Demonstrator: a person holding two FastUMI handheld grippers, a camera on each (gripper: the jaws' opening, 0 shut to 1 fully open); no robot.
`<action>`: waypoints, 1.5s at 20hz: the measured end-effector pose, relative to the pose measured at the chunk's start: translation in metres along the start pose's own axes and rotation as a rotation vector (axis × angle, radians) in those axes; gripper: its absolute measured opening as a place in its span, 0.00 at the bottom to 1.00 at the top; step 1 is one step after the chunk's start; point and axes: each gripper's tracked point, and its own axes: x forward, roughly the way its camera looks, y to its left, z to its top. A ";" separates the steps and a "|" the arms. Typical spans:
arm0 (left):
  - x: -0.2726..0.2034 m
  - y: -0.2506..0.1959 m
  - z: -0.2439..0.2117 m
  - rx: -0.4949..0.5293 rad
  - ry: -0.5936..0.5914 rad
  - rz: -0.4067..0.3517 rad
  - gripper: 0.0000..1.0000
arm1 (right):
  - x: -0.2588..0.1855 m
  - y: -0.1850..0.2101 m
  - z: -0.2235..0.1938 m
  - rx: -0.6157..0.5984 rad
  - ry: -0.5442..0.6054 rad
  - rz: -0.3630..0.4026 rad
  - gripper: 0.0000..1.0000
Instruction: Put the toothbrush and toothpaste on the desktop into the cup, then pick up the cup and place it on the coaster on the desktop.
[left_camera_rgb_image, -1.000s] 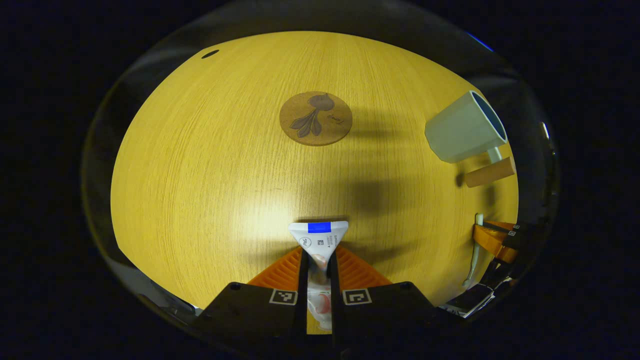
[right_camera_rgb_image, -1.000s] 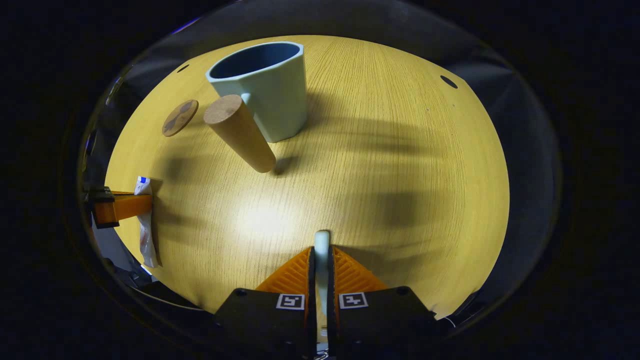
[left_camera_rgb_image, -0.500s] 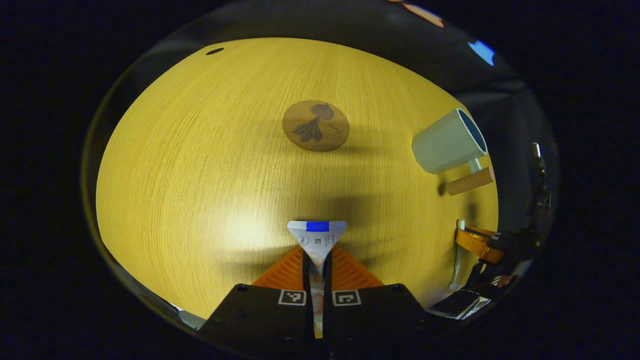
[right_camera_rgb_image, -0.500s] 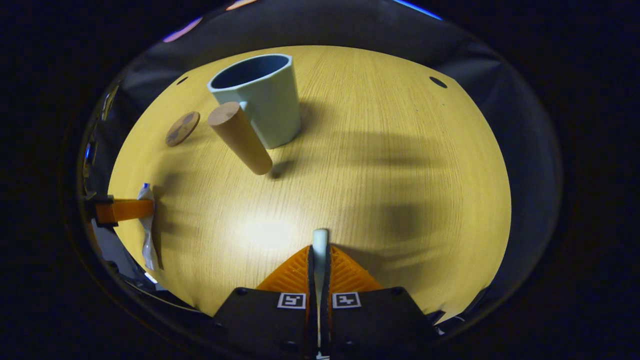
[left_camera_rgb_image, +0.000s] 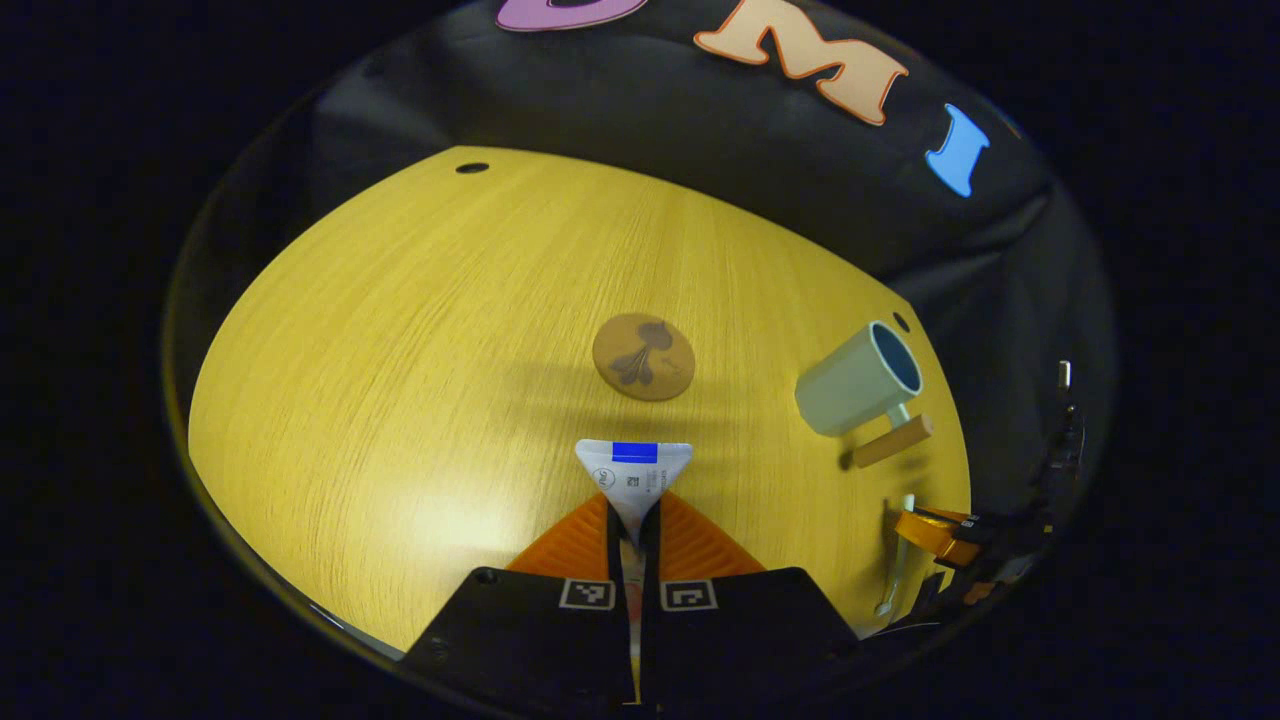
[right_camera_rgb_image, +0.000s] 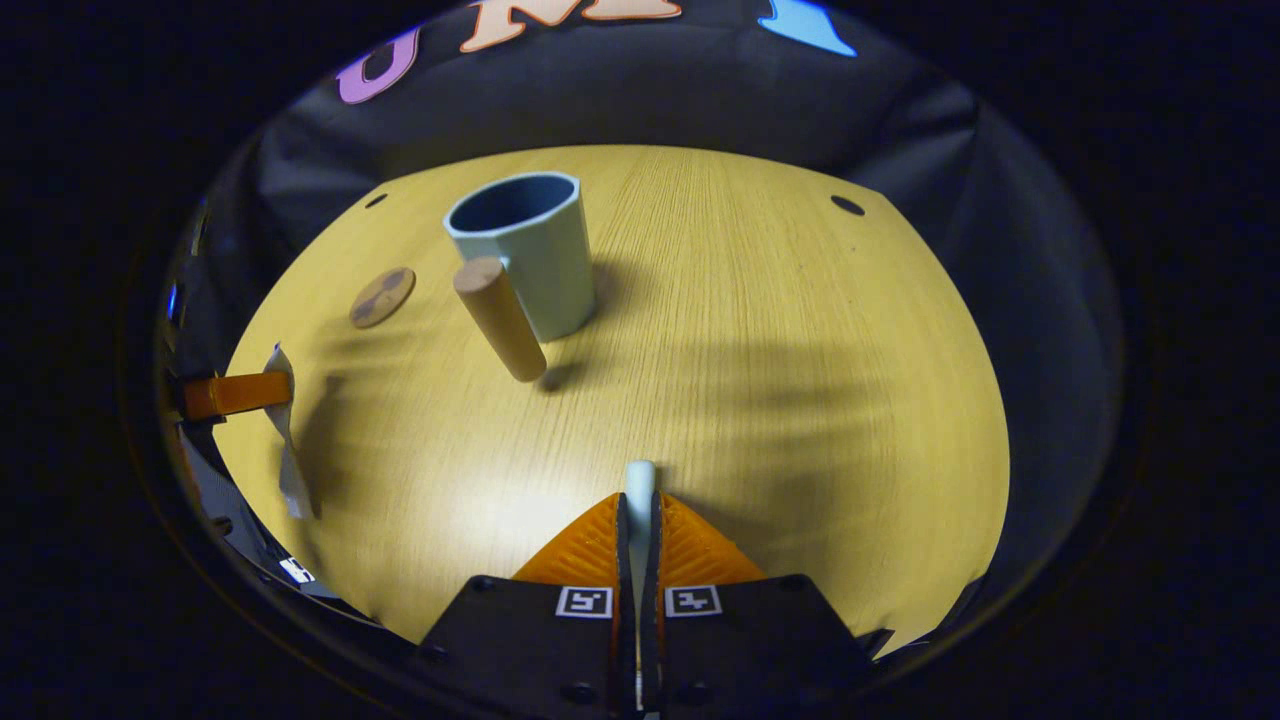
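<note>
My left gripper (left_camera_rgb_image: 634, 510) is shut on the white toothpaste tube (left_camera_rgb_image: 634, 472), whose crimped end with a blue mark sticks out past the fingertips, above the wooden desktop (left_camera_rgb_image: 400, 380). My right gripper (right_camera_rgb_image: 640, 505) is shut on the pale toothbrush (right_camera_rgb_image: 640, 482), its end poking out between the fingers. The pale green cup (right_camera_rgb_image: 528, 250) with a wooden handle (right_camera_rgb_image: 498, 316) stands upright ahead and left of my right gripper; in the left gripper view the cup (left_camera_rgb_image: 855, 382) is at the right. The round cork coaster (left_camera_rgb_image: 643, 356) lies just beyond the toothpaste.
In the left gripper view the other gripper (left_camera_rgb_image: 935, 530) holds the toothbrush (left_camera_rgb_image: 897, 555) at the far right. The right gripper view shows the coaster (right_camera_rgb_image: 382, 296) left of the cup and the other gripper (right_camera_rgb_image: 235, 394) with the toothpaste (right_camera_rgb_image: 285, 435) at the far left. Small holes (right_camera_rgb_image: 847, 205) mark the desktop's far corners.
Both grippers have risen and drawn back from the desktop with the toothpaste and toothbrush held; the cup and coaster look smaller and farther, and more of the booth wall shows.
</note>
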 end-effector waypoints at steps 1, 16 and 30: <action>-0.004 -0.004 0.007 0.016 -0.030 -0.014 0.02 | -0.008 0.000 0.016 0.005 -0.056 0.006 0.05; -0.040 -0.086 0.108 0.081 -0.378 -0.207 0.02 | -0.112 0.034 0.246 0.239 -0.653 0.266 0.05; -0.023 -0.082 0.134 0.154 -0.596 -0.285 0.04 | -0.048 0.061 0.282 0.239 -0.974 0.288 0.06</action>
